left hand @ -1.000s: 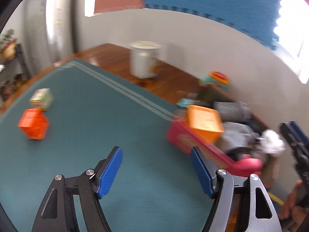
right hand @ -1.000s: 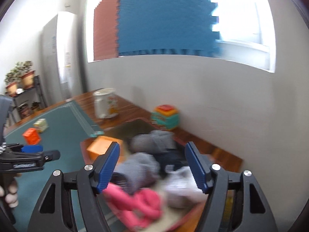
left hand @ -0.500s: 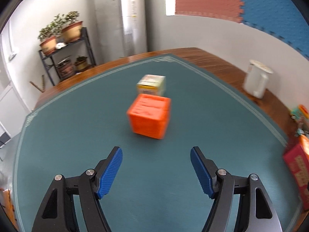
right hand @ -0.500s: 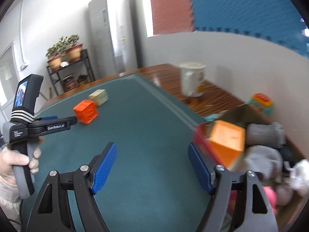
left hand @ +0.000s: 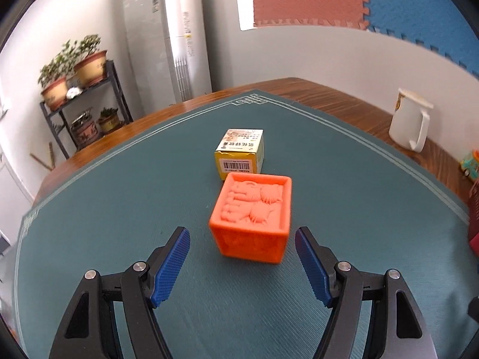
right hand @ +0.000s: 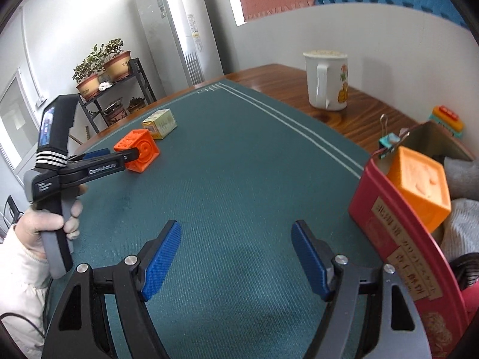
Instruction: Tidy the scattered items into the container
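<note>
An orange embossed cube (left hand: 254, 224) sits on the green mat, with a small yellow carton (left hand: 241, 157) just behind it. My left gripper (left hand: 242, 264) is open, its jaws standing either side of the cube's near face, not touching it. In the right wrist view the same cube (right hand: 137, 150) and carton (right hand: 159, 123) lie far left, with the left gripper (right hand: 113, 157) at the cube. My right gripper (right hand: 236, 257) is open and empty over the mat. The red container (right hand: 386, 239) at right holds a lighter orange cube (right hand: 420, 187) and grey cloth items.
A white mug (right hand: 327, 82) stands on the wooden table beyond the mat. A binder clip (right hand: 389, 142) is on the container's rim. A colourful toy (right hand: 447, 121) sits behind the container. A plant shelf (left hand: 80, 104) stands past the table.
My left gripper has swung from the container to the orange cube and closed in on it. My right gripper has turned from the container toward the mat.
</note>
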`<action>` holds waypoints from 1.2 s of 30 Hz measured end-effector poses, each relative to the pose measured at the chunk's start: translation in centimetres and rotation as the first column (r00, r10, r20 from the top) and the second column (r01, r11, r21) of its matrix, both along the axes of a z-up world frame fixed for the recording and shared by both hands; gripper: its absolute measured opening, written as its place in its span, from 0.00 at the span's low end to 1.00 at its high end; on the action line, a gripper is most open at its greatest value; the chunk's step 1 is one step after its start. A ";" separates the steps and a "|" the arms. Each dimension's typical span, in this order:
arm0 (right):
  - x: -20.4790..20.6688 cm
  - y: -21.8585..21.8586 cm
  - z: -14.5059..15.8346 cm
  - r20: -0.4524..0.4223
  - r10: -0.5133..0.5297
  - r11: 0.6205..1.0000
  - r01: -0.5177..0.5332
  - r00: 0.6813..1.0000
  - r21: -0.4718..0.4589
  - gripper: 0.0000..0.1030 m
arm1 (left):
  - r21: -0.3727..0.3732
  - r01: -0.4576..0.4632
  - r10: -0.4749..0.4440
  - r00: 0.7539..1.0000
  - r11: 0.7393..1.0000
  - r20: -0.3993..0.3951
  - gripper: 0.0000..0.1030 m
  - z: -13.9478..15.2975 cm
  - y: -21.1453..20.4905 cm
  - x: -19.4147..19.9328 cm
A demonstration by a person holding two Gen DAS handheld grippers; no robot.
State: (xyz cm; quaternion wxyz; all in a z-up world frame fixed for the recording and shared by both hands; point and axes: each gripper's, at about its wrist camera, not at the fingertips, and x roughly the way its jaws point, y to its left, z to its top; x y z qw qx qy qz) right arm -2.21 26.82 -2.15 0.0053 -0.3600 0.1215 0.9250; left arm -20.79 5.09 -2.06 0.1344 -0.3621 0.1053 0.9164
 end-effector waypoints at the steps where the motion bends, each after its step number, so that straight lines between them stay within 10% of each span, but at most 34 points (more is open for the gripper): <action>1: 0.0 0.1 0.0 0.002 0.000 1.000 0.000 1.000 -0.005 0.77 | -0.009 0.001 -0.001 1.000 1.000 0.003 0.72 -0.3 0.4 -0.4; 28: -1.7 -0.5 -1.4 0.073 0.045 0.998 -0.042 0.996 -0.042 0.77 | 0.099 -0.094 0.092 0.995 0.991 0.024 0.54 1.5 -3.6 1.8; 36: -8.3 -4.7 1.2 0.103 0.105 0.994 -0.103 0.989 -0.018 0.77 | 0.098 -0.139 0.136 0.990 0.985 0.038 0.54 1.9 -8.5 5.0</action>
